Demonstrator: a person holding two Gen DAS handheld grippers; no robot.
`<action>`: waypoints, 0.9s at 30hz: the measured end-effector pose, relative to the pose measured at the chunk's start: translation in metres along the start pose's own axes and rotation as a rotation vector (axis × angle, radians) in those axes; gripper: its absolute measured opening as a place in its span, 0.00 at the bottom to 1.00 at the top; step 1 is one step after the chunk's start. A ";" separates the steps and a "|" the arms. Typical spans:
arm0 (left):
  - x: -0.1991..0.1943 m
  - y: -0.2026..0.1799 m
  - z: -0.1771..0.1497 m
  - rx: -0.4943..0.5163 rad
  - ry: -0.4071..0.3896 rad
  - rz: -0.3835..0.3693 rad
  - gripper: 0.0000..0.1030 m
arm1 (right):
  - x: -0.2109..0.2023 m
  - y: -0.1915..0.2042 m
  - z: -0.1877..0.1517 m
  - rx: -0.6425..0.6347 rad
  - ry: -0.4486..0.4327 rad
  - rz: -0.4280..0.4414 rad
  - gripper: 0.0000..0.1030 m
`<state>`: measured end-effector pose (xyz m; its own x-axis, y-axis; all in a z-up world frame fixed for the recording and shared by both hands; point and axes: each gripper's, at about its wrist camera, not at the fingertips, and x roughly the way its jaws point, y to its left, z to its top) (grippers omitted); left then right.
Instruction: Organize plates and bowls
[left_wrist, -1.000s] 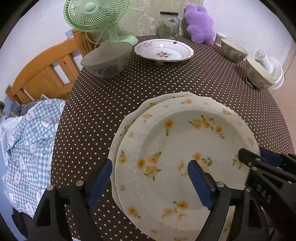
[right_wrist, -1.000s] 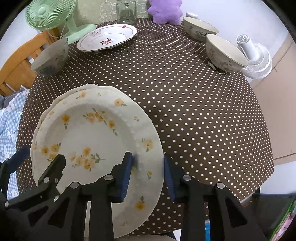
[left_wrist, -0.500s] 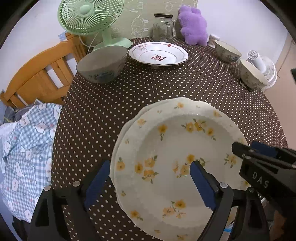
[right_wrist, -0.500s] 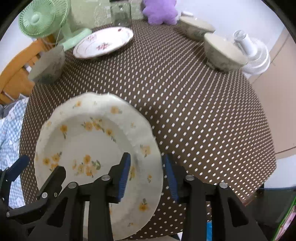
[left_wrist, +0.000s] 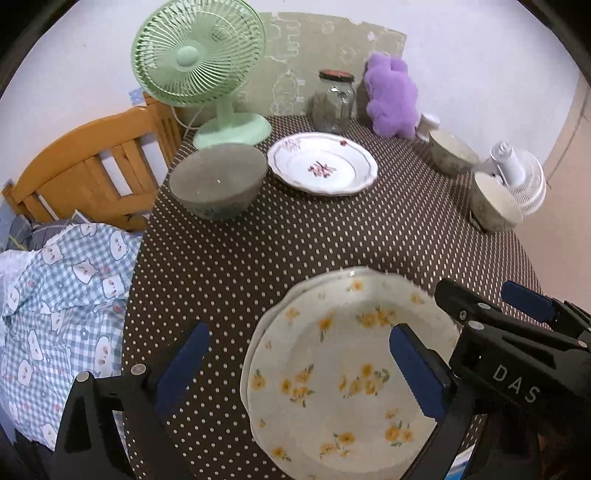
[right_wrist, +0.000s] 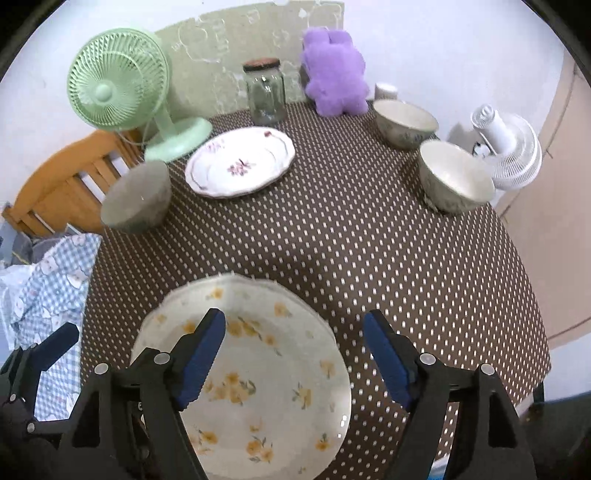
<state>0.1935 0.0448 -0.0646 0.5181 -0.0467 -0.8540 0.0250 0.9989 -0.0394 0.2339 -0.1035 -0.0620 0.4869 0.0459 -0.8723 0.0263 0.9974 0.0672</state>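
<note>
Two yellow-flowered plates (left_wrist: 343, 369) (right_wrist: 255, 373) lie stacked at the near edge of the brown dotted table (left_wrist: 295, 240). My left gripper (left_wrist: 299, 365) is open above the stack's left side. My right gripper (right_wrist: 293, 350) is open and empty above the stack's right side; it also shows in the left wrist view (left_wrist: 517, 332). A white red-flowered plate (left_wrist: 323, 168) (right_wrist: 240, 166) lies at the back. A grey bowl (left_wrist: 218, 181) (right_wrist: 136, 199) sits at the left. Two cream bowls (right_wrist: 404, 118) (right_wrist: 456, 177) sit at the right.
A green desk fan (left_wrist: 207, 66), a glass jar (left_wrist: 334, 101) and a purple plush toy (left_wrist: 393, 99) stand along the back. A white fan (right_wrist: 506, 147) stands off the table's right edge. A wooden chair (left_wrist: 92, 177) and checked cloth (left_wrist: 55, 314) are at the left.
My right gripper has opened and let go of the top flowered plate, which now rests on the lower one. Both grippers have pulled back and up.
</note>
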 end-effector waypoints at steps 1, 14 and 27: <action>-0.001 -0.001 0.004 -0.005 -0.008 0.004 0.96 | -0.001 0.000 0.002 -0.001 -0.004 0.006 0.78; 0.012 -0.024 0.050 -0.133 -0.049 0.082 0.94 | 0.015 -0.011 0.069 -0.112 -0.041 0.078 0.78; 0.051 -0.034 0.100 -0.277 -0.099 0.202 0.87 | 0.071 -0.022 0.139 -0.188 -0.037 0.206 0.78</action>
<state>0.3045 0.0087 -0.0553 0.5697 0.1651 -0.8051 -0.3116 0.9499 -0.0257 0.3896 -0.1294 -0.0580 0.4966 0.2503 -0.8311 -0.2377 0.9601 0.1471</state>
